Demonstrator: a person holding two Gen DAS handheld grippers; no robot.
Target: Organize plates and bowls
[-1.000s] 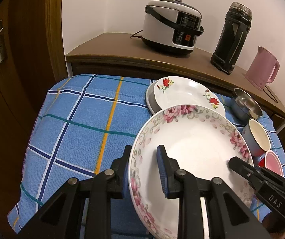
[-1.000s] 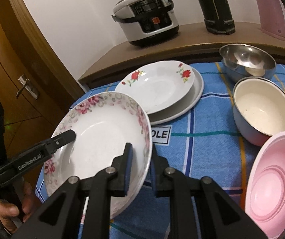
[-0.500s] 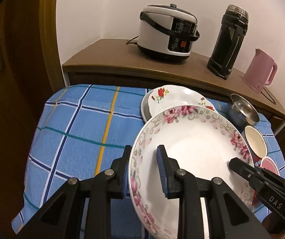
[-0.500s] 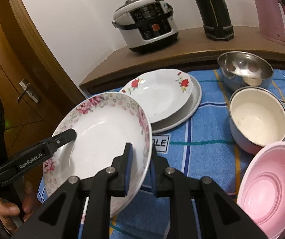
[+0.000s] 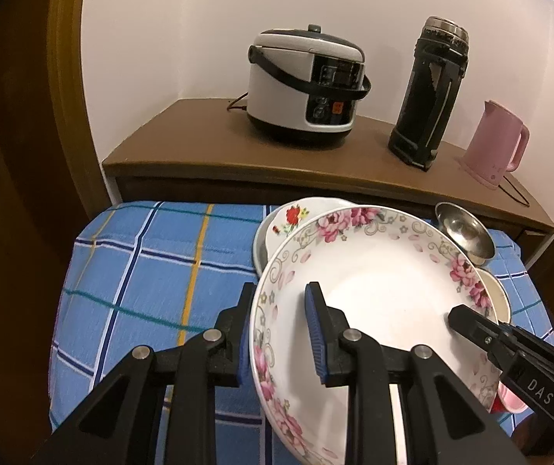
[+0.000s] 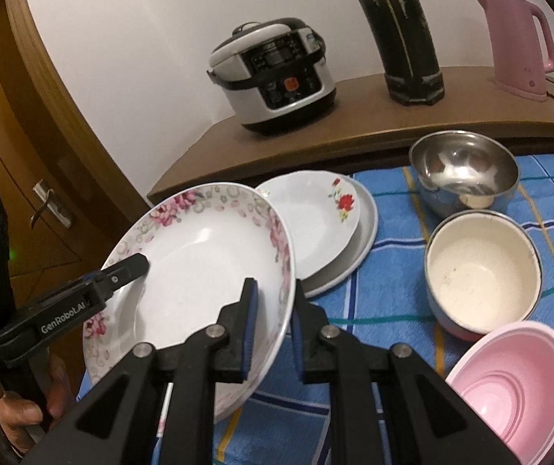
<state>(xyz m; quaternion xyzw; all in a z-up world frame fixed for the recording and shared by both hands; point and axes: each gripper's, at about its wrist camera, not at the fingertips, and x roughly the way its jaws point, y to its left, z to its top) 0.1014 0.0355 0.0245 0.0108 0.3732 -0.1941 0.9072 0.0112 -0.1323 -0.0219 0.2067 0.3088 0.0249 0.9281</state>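
A white plate with pink flowers on its rim (image 5: 377, 294) (image 6: 207, 271) hangs above the blue checked tablecloth (image 5: 141, 271), held from two sides. My left gripper (image 5: 278, 298) is shut on its left rim and shows in the right wrist view as the left gripper (image 6: 129, 267). My right gripper (image 6: 275, 290) is shut on the opposite rim, and the right gripper (image 5: 466, 317) shows in the left wrist view too. Behind lies a red-flowered plate (image 6: 315, 224) on a grey plate (image 6: 366, 240); the held plate partly covers them.
Right of the plates stand a steel bowl (image 6: 463, 170), a cream-lined bowl (image 6: 482, 271) and a pink bowl (image 6: 509, 379). The wooden counter behind carries a rice cooker (image 5: 304, 89), a black flask (image 5: 432, 93) and a pink kettle (image 5: 494, 143). A door with a handle (image 6: 48, 205) is at the left.
Both grippers have risen with the flowered plate between them. The table and its dishes look farther away, and the held plate now overlaps more of the red-flowered plate.
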